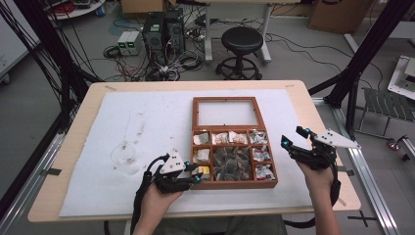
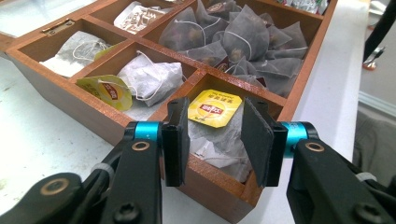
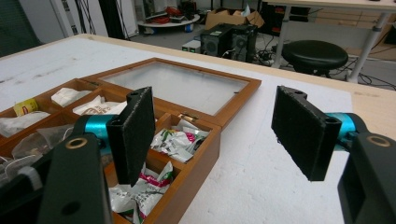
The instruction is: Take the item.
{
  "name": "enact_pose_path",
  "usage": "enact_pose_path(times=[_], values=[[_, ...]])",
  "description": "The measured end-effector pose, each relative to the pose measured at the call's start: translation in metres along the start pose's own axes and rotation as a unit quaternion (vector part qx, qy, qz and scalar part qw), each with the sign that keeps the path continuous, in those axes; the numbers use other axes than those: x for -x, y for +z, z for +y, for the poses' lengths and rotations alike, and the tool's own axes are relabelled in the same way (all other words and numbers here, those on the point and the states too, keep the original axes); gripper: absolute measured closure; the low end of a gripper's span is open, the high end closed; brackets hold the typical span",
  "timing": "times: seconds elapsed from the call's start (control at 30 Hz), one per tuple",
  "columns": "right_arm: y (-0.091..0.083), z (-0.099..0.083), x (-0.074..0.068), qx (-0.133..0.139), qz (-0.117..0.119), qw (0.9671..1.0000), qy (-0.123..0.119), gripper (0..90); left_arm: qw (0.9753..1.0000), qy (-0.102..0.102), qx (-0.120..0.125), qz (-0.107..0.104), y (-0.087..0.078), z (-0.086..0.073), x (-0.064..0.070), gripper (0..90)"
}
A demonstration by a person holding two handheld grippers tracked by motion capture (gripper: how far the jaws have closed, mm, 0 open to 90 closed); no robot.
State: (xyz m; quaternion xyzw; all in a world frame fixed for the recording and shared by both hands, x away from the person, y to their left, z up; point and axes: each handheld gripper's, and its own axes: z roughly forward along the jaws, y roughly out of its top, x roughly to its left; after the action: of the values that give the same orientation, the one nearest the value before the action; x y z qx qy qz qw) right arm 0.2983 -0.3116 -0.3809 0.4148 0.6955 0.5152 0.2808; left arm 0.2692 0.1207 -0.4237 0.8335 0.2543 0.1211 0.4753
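Note:
A wooden tea box (image 1: 277,182) lies open on the white mat, its glass lid (image 1: 225,111) flat behind it. Its compartments hold tea bags, with dark pyramid bags (image 2: 243,42) in the middle one. My left gripper (image 1: 195,175) hangs open at the box's near left corner. Between its jaws lies a white tea bag with a yellow tag (image 2: 214,108) in the corner compartment. My right gripper (image 1: 294,136) is open just right of the box, above the mat, with nothing between its jaws. Green-and-pink sachets (image 3: 175,140) fill the right-hand compartments.
A clear plastic piece (image 1: 123,155) lies on the white mat (image 1: 147,122) to the left. The table's right edge (image 1: 342,161) is close to my right hand. A black stool (image 1: 241,49) and computer cases stand on the floor behind the table.

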Motion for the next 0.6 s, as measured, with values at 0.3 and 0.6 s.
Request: enact_pose_path(times=[0.3, 0.6], values=[[-0.001, -0.001, 0.003, -0.001, 0.0, 1.0, 0.009, 31.2, 0.9994, 0.021, -0.028, 0.006, 0.012, 0.0, 0.008, 73.9], [0.001, 0.001, -0.002, 0.001, -0.002, 1.0, 0.002, 31.2, 0.9999, 0.007, 0.004, -0.009, 0.006, -0.001, 0.009, 88.2]])
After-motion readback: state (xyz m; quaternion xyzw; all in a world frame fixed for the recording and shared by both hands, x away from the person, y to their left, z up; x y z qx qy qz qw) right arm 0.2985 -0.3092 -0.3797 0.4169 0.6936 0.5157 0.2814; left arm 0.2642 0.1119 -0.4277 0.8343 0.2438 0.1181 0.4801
